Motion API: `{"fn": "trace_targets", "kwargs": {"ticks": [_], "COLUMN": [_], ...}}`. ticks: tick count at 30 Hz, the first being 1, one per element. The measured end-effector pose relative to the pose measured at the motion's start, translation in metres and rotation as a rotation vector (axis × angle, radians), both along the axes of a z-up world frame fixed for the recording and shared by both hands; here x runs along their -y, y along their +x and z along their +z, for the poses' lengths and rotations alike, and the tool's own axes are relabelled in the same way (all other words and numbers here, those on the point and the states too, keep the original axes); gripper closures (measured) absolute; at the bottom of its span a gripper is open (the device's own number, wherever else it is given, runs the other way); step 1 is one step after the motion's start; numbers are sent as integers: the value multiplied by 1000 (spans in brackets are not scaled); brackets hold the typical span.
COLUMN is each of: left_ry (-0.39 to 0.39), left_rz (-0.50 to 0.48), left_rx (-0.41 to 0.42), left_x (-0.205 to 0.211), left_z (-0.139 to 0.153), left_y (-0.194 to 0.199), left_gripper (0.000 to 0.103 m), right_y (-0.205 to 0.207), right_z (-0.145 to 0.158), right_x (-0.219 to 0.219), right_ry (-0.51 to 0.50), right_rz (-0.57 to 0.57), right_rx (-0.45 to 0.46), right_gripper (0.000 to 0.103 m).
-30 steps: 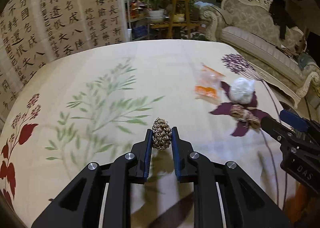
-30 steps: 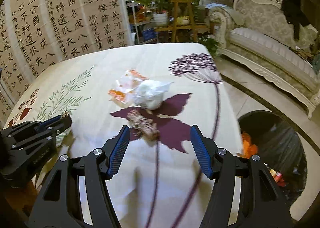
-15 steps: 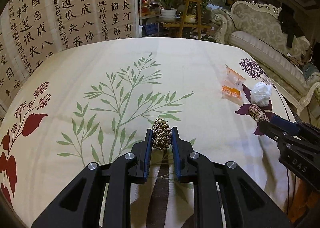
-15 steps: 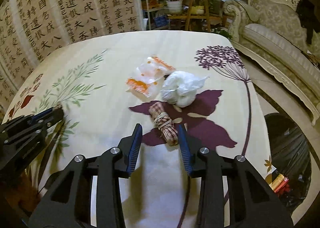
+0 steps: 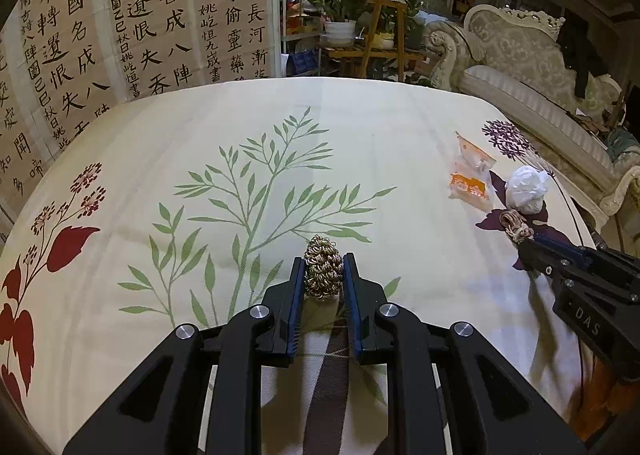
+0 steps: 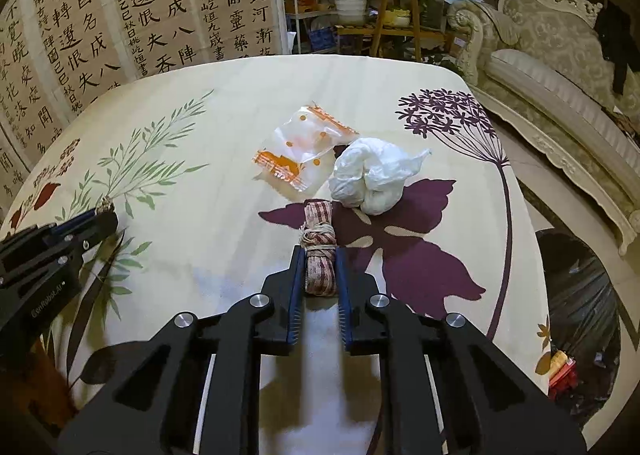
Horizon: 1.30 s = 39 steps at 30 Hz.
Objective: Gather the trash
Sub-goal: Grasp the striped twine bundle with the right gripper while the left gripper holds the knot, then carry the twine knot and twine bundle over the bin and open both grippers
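My left tool (image 5: 323, 275) is clamped on a wad of gold cord (image 5: 322, 273), and my right tool (image 6: 320, 275) pinches the tied cloth roll (image 6: 319, 251) just beside the white bag (image 6: 374, 177). I'd lift the roll straight up, clear of that bag, before swinging toward the bin (image 6: 580, 319) right of it.

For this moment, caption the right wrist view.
Right claw shut on tied cloth bundle, beside white crumpled bag and orange wrapper.

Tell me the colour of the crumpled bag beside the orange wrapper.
White crumpled bag; right wrist view shows it best.
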<state>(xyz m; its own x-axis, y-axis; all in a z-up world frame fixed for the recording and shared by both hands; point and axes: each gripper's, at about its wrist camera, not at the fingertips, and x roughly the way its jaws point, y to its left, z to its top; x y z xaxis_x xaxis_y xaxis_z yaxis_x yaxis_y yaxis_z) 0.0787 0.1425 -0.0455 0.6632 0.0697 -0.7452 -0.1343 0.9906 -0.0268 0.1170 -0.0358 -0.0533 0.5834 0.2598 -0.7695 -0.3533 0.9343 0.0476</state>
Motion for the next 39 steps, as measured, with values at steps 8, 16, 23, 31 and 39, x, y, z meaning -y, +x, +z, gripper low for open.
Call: {"fn": "trace_targets", "kwargs": {"ticks": [8,16,23,31,39], "left_ry": [-17,-41,-46,-55,-32], "left_rz": [-33,-104,-214,-345,-448], "left_rx": [5,30,52,80,95], "left_x": [15,51,105,174,234], "left_z": [1,8,12,18,19], "left_y": [-6,-16,-18,-15,-3], "left_gripper": [83,83,83,83,83], "right_y": [-20,-49,-66,-79,-81], "right_z": [12,24,27,26,21], "right_x": [20,62,115,177,229], "right_ry": [29,24,14,-8,6], "right_rz": [-29,-127,-257,-410,-514], "right_rx": [36,110,143,178,190], "right_gripper": [89,89,89,89,89]}}
